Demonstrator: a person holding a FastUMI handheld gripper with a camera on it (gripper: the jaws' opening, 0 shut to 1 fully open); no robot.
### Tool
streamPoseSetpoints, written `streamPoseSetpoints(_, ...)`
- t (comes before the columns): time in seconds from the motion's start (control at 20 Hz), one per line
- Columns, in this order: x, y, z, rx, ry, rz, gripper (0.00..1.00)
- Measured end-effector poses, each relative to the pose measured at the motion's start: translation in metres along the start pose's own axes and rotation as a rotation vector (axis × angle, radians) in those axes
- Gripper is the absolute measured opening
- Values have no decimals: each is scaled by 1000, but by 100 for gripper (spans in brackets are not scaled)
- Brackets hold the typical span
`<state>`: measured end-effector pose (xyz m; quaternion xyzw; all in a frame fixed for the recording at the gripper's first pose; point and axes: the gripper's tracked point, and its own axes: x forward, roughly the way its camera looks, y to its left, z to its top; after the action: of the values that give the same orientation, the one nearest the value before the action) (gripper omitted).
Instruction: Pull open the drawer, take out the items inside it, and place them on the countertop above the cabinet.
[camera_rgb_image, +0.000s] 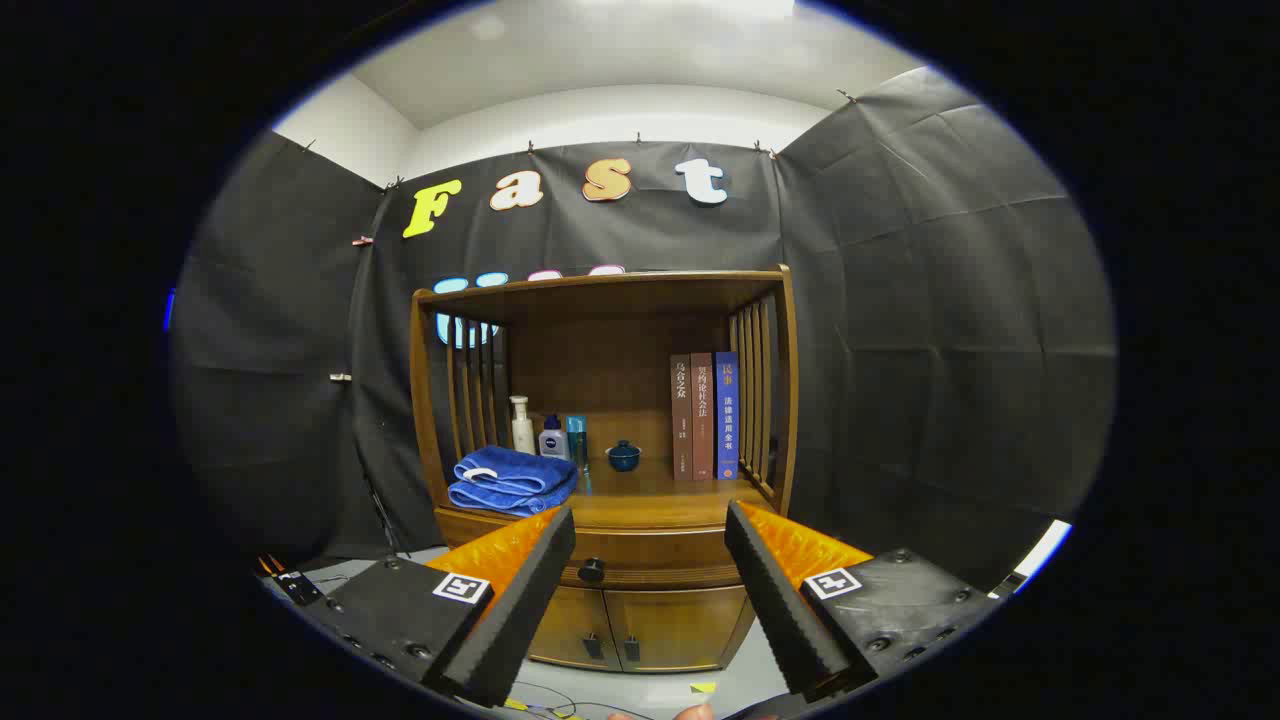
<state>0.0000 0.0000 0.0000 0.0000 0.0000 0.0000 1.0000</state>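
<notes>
I see the gripper (650, 530) with its fingers spread wide and nothing between them, hanging in the air in front of the wooden cabinet (600, 400) and well apart from it. The drawer (640, 562) sits closed, straight ahead beyond the fingertips and spanning the gap between them; its small dark knob (591, 570) lies just inside the left finger's line, a little below the tip. My read: the knob is the only place to take hold, a small, round, hard thing that will likely be slick, so I want both fingers pressed square on its sides before pulling. I judge the drawer itself to be stiff wood, moderately heavy, and likely to slide straight if I pull level along its run; a tilted pull could slip off the knob or jam it. What lies inside I cannot tell while it is closed. Above the drawer, beyond the fingers, the countertop (690, 500) already carries a folded blue towel (512, 480) ahead of the left finger, some bottles (545, 430) behind it, a small blue lidded cup (624, 456) near the middle and three upright books (705, 415) ahead of the right finger. The bare wood between cup and books looks to me the safest landing spot. Two lower doors (640, 625) sit beneath the drawer, between the fingers.
</notes>
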Motion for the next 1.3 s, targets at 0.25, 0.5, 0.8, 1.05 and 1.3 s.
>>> streamPoseSetpoints(0.25, 1, 0, -1, 7, 2, 2, 98)
streamPoseSetpoints(0.5, 1, -1, -3, 4, 7, -1, 98)
streamPoseSetpoints(0.8, -1, 4, 3, 18, -16, 17, 98)
streamPoseSetpoints(1.05, 0, 3, 9, 66, -41, 16, 98)
streamPoseSetpoints(1.3, 4, 4, 5, 29, -41, -13, 98)
